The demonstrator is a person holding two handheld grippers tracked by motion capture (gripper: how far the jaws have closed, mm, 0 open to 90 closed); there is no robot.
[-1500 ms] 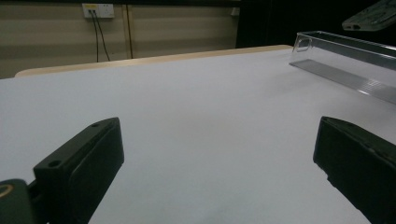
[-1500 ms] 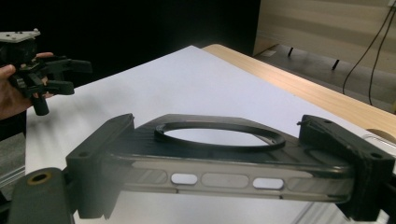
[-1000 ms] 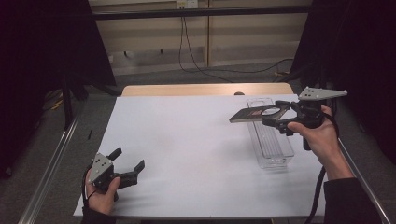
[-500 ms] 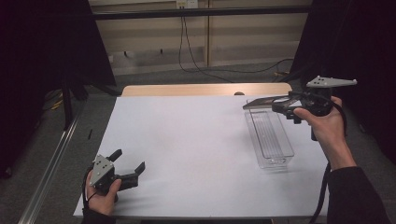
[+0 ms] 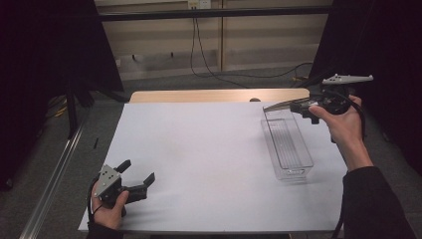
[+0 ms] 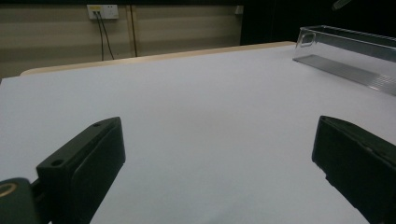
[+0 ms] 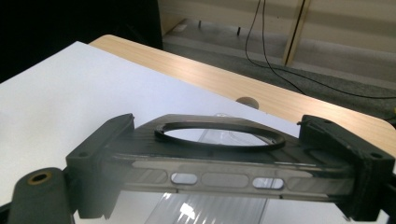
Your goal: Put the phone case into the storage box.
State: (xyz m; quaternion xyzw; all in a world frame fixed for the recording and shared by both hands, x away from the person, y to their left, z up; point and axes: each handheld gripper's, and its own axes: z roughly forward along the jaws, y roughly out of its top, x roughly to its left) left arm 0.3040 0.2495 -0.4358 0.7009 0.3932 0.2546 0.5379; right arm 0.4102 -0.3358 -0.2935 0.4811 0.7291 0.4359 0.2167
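The right tongs (image 5: 298, 106) are clamped on a dark flat lid (image 7: 219, 154) with a ring on top, held in the air above the far end of the clear tray (image 5: 287, 149). The left tongs (image 5: 135, 177) are apart, low over the white table (image 5: 199, 149), well apart from the tray.

Right claw (image 5: 298, 106) holds dark lid (image 5: 281, 105) above clear bin (image 5: 287, 144).
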